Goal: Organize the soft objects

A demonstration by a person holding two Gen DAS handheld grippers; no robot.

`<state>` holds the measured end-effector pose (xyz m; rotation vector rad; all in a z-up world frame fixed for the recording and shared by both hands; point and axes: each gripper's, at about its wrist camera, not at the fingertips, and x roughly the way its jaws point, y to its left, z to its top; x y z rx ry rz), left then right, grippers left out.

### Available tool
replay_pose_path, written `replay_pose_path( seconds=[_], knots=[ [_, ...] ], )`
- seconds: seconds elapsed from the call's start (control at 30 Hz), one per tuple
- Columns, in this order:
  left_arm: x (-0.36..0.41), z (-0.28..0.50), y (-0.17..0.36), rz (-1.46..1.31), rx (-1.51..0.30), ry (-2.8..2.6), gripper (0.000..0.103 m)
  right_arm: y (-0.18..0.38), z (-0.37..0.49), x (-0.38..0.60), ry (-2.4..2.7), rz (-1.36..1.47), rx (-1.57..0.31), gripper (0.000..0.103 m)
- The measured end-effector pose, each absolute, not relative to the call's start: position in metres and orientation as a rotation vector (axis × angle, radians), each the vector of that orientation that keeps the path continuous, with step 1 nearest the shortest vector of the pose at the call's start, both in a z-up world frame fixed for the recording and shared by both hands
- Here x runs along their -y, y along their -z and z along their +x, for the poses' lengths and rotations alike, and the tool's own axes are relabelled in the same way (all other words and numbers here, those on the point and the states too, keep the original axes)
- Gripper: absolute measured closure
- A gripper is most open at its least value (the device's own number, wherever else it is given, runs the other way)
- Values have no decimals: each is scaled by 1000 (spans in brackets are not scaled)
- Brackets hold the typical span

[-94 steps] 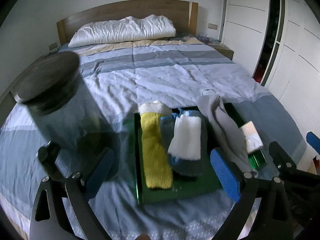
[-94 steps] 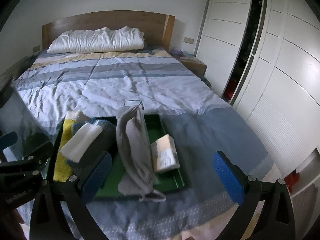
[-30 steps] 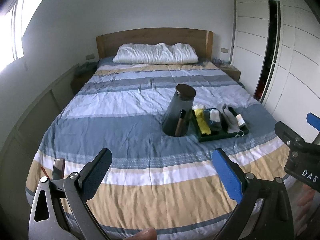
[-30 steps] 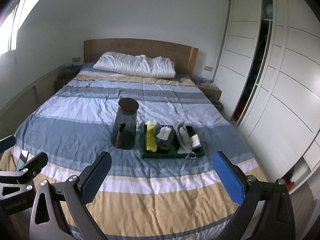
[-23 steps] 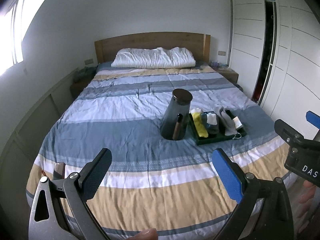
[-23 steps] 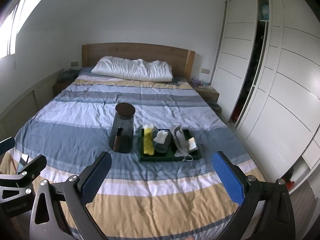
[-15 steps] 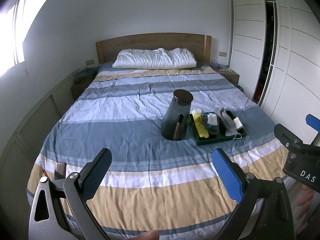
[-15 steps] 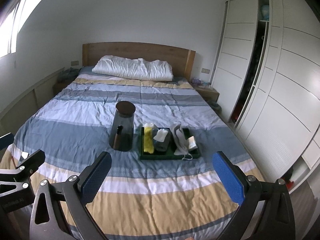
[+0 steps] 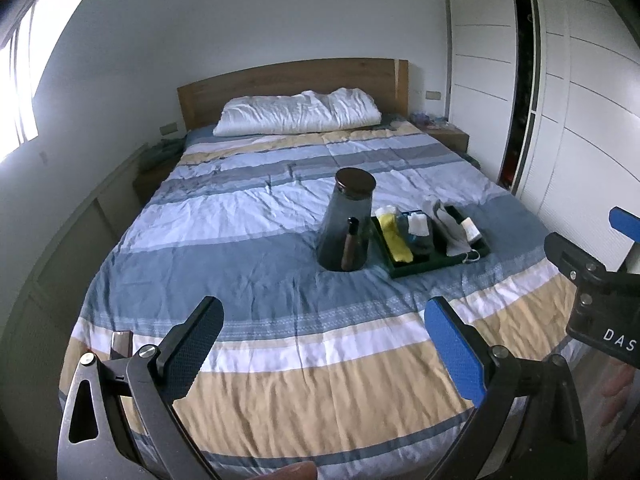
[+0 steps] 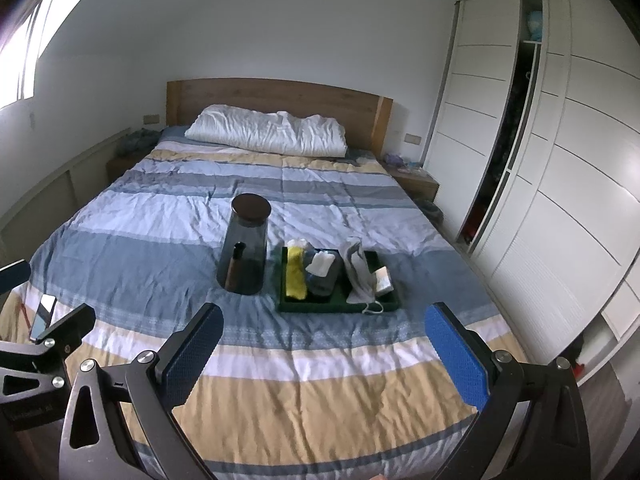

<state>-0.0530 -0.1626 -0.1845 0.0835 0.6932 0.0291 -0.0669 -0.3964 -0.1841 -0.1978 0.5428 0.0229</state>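
A dark green tray (image 10: 340, 307) sits on the striped bed (image 10: 280, 360), on a blue band of the cover toward its right side. In it lie soft things side by side: a yellow knitted cloth (image 10: 295, 273) at the left, then a grey folded piece (image 10: 323, 282) with a white cloth (image 10: 320, 263) on top, then a long grey fabric piece (image 10: 357, 270) running the length of the tray, and a small pale packet (image 10: 383, 279) at the right. A looped cord at the grey fabric's near end hangs over the tray's front rim. Just left of the tray stands a smoky glass jar (image 10: 244, 252) with a dark round lid; a slim dark bottle (image 10: 234, 266) shows upright at its front, and whether it is inside the glass I cannot tell.

Both tools are held back over the foot of the bed, well apart from the tray. The left tool (image 9: 324, 346) has its 2 blue pads spread wide and holds nothing. The right tool (image 10: 324, 346) is likewise spread wide and empty. A phone (image 10: 42, 316) lies near the bed's left corner. A white pillow (image 10: 268, 130) rests against the wooden headboard (image 10: 276, 92).
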Motion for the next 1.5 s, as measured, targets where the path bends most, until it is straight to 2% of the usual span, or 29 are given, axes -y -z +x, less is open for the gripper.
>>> replay_pose_path(
  seconds=[1.5],
  knots=[
    [175, -44, 177, 100, -677, -21, 4, 189, -62, 394, -29, -207, -542, 0]
  ],
)
